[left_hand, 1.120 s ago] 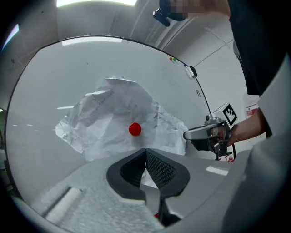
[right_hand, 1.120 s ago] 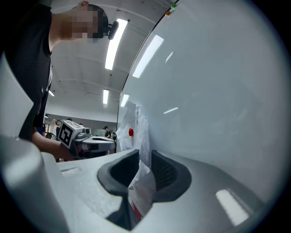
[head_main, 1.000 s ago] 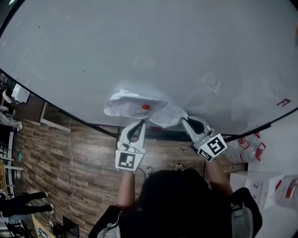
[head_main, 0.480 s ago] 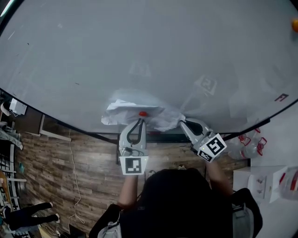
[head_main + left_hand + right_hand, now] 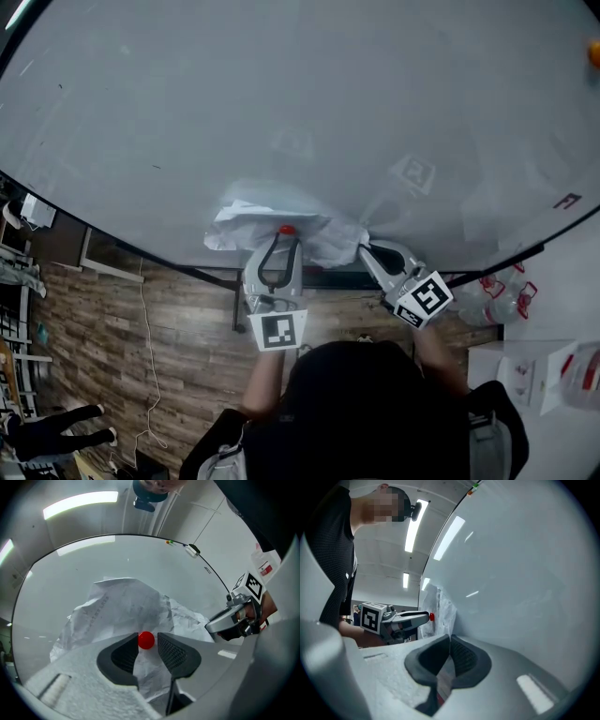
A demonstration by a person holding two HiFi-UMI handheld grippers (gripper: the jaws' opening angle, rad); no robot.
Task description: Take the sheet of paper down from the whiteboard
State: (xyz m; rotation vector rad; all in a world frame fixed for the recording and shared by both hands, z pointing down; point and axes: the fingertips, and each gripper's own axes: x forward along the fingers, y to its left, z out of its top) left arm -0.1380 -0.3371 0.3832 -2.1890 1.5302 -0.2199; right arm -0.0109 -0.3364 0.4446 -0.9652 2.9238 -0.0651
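Your left claw [image 5: 283, 237] has just been opening, wide around the magnet [image 5: 146, 640] pinning the paper [image 5: 253, 217] low on the whiteboard [image 5: 300, 103]. Your right claw [image 5: 449, 639], closed, seemingly pinches its right edge to steady it.

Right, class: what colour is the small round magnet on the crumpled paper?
The small round magnet is red, clearest in the left gripper view.

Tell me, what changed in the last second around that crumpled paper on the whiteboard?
The left claw moved up from below the sheet of paper to the red magnet. Its jaws have just been opening, and the magnet now sits between them, not squeezed. The right claw stayed shut on the paper's right edge. The paper still hangs crumpled on the whiteboard.
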